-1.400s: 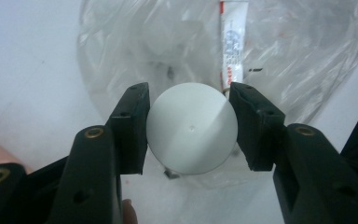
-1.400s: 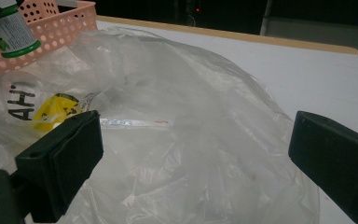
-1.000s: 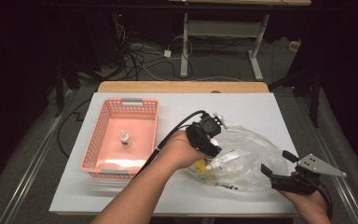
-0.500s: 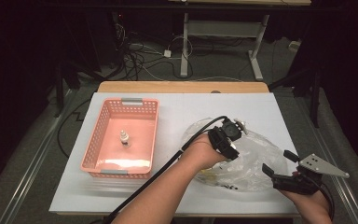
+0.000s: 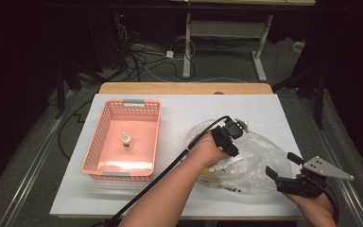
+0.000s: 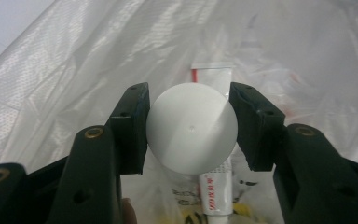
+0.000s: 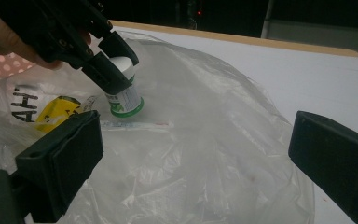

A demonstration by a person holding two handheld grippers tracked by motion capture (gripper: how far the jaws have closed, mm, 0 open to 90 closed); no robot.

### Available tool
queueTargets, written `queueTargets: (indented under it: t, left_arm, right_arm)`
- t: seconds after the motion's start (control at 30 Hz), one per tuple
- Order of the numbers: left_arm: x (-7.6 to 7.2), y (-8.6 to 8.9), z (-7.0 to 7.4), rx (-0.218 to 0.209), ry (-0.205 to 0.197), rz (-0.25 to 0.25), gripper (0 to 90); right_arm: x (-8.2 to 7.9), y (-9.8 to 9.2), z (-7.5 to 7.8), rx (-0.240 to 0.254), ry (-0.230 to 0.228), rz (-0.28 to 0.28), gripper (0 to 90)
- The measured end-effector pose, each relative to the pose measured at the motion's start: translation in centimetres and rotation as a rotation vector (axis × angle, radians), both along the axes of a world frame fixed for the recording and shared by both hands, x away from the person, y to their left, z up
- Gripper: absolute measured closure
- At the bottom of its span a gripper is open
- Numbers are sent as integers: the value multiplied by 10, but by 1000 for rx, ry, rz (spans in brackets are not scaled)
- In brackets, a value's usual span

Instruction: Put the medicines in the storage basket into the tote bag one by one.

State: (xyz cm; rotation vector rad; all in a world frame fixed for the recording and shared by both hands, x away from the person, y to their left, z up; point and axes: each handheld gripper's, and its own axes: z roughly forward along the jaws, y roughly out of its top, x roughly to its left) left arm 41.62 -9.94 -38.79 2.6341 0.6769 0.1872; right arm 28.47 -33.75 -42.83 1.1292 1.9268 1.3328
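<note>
Since the earlier frame, the left gripper (image 5: 237, 126) has travelled rightward from near the basket and now sits low over the crumpled clear plastic bag (image 5: 260, 161), while the right gripper (image 5: 283, 165) has stayed put at the bag's right edge. Between the left gripper's jaws sits a small white round-capped bottle with a green-and-white label (image 7: 123, 95); both pads press on its cap (image 6: 192, 128), so it is clamped. Just beyond and beneath that bottle, inside the bag, lies a white tube with red print (image 6: 213, 186). The right gripper's jaws stand wide apart with nothing between them, the bag's film spread in front of them. Well off to the left gripper's left stands a pink plastic mesh basket (image 5: 99, 142) holding one small bottle (image 5: 125, 140).
</note>
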Motion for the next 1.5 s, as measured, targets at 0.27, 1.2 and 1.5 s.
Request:
queueTargets:
  t: [0.27,1.2,1.5]
  left_arm:
    - [7,3,-8,-1,9,19,488]
    - [-12,73,18,-85,72,46,52]
    - [-20,114,21,-79,82,94,0]
  right_arm:
    - [0,-1,0,0,1,-1,35]
    - [2,1,-2,-3,9,0,36]
    - [3,3,-2,-10,8,2,36]
